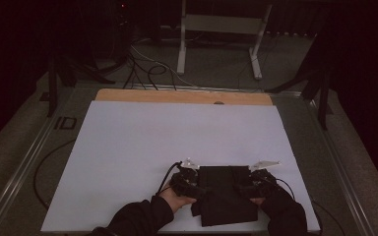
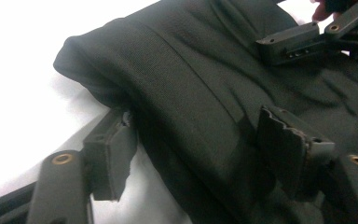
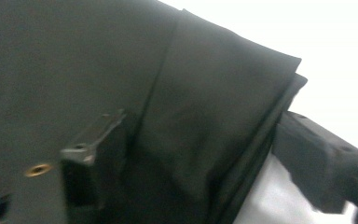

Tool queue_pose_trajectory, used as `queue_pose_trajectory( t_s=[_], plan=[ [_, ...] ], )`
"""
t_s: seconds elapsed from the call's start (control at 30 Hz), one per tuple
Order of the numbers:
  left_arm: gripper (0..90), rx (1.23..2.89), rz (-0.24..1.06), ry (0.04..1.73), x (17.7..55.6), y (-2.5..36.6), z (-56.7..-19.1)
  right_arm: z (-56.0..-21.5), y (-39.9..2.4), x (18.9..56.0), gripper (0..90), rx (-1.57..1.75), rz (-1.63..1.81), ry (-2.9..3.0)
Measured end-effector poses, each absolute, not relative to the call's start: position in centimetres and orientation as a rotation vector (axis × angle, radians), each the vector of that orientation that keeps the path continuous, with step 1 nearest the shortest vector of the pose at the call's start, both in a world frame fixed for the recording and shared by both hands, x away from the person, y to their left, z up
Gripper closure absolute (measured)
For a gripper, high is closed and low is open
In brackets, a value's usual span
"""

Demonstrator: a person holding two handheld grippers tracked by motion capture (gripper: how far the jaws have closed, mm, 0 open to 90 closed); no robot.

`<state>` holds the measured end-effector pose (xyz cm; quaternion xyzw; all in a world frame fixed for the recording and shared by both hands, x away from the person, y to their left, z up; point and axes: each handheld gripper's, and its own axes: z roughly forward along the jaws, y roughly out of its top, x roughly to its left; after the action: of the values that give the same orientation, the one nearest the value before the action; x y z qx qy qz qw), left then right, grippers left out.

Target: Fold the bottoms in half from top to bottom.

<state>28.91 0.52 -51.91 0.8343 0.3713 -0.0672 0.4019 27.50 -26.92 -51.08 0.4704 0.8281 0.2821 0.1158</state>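
Observation:
A folded black cloth (image 1: 224,194) lies on the white sheet near the table's front edge. My left gripper (image 1: 197,189) is at its left side and my right gripper (image 1: 243,189) at its right side, each held by a hand in a dark sleeve. In the left gripper view the jaws (image 2: 193,121) straddle a thick fold of the cloth (image 2: 191,70), one pad beside its edge and one on top. The right gripper (image 2: 298,42) lies across the cloth farther off. In the right gripper view the jaws (image 3: 203,116) straddle the layered edge of the cloth (image 3: 74,56) with slack around it.
The white sheet (image 1: 177,137) covers most of the table, with a wooden strip (image 1: 177,96) along its far edge. Beyond the table stand a white metal frame (image 1: 216,29) and cables (image 1: 147,69) on the floor. The room is dim.

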Motion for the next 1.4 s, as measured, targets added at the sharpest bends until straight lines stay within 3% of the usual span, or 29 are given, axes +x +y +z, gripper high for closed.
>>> queue_pose_trajectory(
  t_s=[0.33,0.7,0.93,1.4],
  plan=[
    [53.4,2.126,-0.206,0.955,29.4,0.4,-51.9,-50.8,-26.7,27.2,41.4,1.341,0.863,2.461],
    [69.5,2.160,-0.245,0.920,29.7,-0.1,-51.9,-50.7,-26.5,27.0,67.7,1.314,0.927,2.518],
    [73.1,2.156,-0.235,0.918,29.6,-0.1,-51.8,-50.6,-26.5,26.9,73.9,1.346,0.964,2.492],
    [74.4,2.147,-0.236,0.895,29.9,-0.1,-50.8,-49.4,-26.9,26.8,75.1,1.335,1.033,2.432]
  ],
)
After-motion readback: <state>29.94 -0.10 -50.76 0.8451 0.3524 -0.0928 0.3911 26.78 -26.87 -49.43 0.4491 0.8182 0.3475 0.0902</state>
